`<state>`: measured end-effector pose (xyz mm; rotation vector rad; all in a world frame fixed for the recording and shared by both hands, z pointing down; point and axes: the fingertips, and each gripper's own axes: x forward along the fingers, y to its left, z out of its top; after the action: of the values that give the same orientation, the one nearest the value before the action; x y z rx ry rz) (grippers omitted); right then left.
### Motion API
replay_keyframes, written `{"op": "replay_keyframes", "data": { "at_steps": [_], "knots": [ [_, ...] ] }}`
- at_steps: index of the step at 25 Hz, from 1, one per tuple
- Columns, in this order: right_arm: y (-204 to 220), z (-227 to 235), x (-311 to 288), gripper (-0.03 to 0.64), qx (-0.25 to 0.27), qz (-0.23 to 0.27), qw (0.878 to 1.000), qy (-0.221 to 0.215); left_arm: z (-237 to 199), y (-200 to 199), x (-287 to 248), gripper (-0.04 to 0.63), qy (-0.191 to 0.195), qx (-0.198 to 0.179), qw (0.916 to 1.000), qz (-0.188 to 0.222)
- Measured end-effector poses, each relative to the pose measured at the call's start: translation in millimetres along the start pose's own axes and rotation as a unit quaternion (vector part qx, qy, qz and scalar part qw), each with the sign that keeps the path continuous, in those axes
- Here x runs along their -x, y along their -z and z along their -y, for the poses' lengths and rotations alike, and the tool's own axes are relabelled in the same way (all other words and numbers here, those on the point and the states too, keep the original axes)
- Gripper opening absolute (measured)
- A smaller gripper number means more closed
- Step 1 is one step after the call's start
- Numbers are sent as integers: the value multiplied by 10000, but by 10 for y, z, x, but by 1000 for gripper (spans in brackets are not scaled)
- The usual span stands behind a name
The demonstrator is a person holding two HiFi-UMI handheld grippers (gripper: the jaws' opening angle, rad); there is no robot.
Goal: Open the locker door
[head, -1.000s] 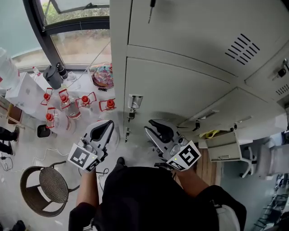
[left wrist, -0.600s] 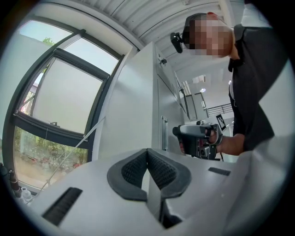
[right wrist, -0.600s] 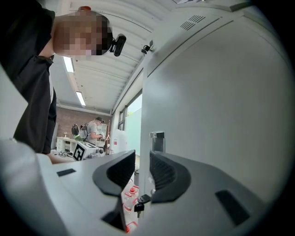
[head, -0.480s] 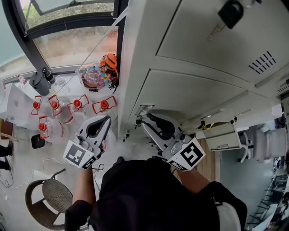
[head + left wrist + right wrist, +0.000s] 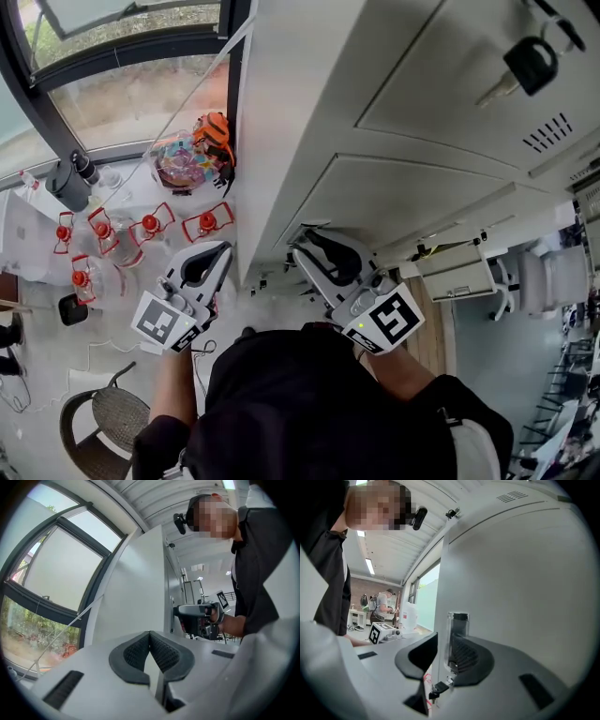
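The grey locker door (image 5: pixel 384 192) fills the upper right of the head view; its small metal handle (image 5: pixel 302 229) sits at the door's left edge. My right gripper (image 5: pixel 307 247) is open, its tips right at that handle. In the right gripper view the handle plate (image 5: pixel 457 632) stands between the two spread fingers (image 5: pixel 419 656), with a small key (image 5: pixel 437 689) hanging just below it. My left gripper (image 5: pixel 218 253) is shut on nothing and hangs left of the locker's side wall (image 5: pixel 136 588). The left gripper (image 5: pixel 150 637) shows its pads pressed together.
Several red-capped bottles (image 5: pixel 150 225) and a colourful bag (image 5: pixel 180 159) stand on the floor by the window (image 5: pixel 122 66). A wicker chair (image 5: pixel 98 420) sits at the lower left. A key (image 5: pixel 527 64) hangs in the upper locker door. A lower locker door stands ajar (image 5: pixel 459 270) at the right.
The view has closed in on the locker. My right gripper has moved forward and left until its open jaws straddle the door handle. The left gripper has hardly moved.
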<state>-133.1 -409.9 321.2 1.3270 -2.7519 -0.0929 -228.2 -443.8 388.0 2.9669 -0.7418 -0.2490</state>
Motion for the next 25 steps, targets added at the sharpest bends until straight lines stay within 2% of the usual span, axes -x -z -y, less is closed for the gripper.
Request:
{"op": "replay_keyframes", "data": {
  "at_steps": [6, 11, 17, 25],
  "knots": [
    [45, 3, -56, 101, -26, -82, 9998, 155, -33, 86, 7, 11, 83, 146, 9998, -55],
    [57, 40, -52, 63, -22, -70, 9995, 297, -45, 139, 62, 11, 115, 127, 9998, -113],
    [59, 57, -52, 53, -75, -67, 9994, 332, -42, 190, 88, 11, 68, 262, 9995, -136],
    [56, 37, -21, 32, -123, -9, 9995, 283, 5, 207, 127, 11, 45, 264, 9995, -164]
  ]
}}
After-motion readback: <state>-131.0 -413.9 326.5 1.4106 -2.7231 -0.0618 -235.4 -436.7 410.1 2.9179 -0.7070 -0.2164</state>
